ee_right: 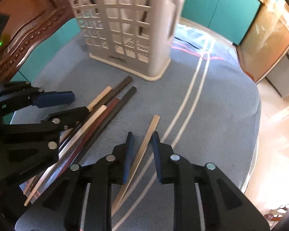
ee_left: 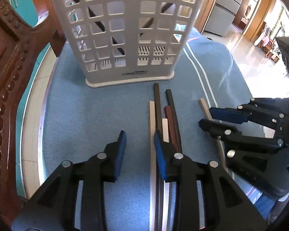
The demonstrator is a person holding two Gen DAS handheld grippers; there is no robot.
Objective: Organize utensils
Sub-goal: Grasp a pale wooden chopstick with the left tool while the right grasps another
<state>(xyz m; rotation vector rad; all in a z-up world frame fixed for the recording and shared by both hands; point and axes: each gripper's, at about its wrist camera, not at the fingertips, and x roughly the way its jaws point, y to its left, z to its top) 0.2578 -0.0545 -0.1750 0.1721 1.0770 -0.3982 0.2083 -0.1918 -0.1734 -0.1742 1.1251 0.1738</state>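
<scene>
Now pale chopstick [ee_right: 144,150] lies between right claw [ee_right: 141,140] spread fingers, untouched.

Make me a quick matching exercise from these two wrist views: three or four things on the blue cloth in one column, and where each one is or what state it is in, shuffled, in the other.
Things:
1. white slotted holder
2. single pale chopstick
3. bundle of mixed chopsticks
4. left hand-held gripper

Places or states:
A. lying between the open pads of the right hand-held gripper
B. standing upright at the far end of the cloth
C. open, with only bare cloth between its pads
D. lying side by side, dark and light together

Pairs: 1-B, 2-A, 3-D, 4-C
</scene>
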